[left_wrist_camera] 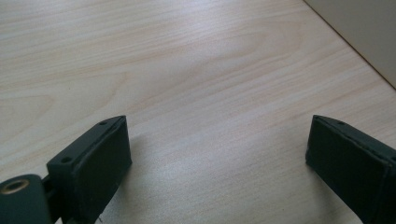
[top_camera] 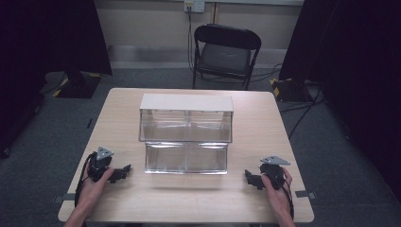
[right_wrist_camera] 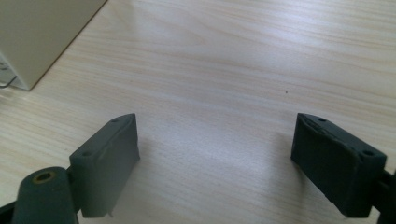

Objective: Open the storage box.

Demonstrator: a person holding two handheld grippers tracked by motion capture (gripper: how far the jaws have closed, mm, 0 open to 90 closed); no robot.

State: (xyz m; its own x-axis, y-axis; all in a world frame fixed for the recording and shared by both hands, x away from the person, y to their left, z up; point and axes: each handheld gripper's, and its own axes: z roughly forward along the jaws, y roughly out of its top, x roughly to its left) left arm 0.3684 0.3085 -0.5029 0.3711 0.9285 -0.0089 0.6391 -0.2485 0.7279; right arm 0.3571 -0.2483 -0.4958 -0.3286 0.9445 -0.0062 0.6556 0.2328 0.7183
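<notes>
Lab/studio: black curtains (top_camera: 42, 38), floor cables (top_camera: 302, 111), lone table (top_camera: 189, 198).

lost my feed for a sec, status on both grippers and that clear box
Left gripper open, nothing held, on table. Right gripper open, nothing held, on table. Clear two-tier box mid-table between them, untouched. Nothing in the way.

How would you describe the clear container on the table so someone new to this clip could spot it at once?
Start at the light wooden table in front of the black folding chair. At its centre stands a clear two-tier bin, stepped like stairs, each tier split in two. Its pale flat lid and see-through walls set it apart from the black left gripper and right gripper flanking it.
</notes>
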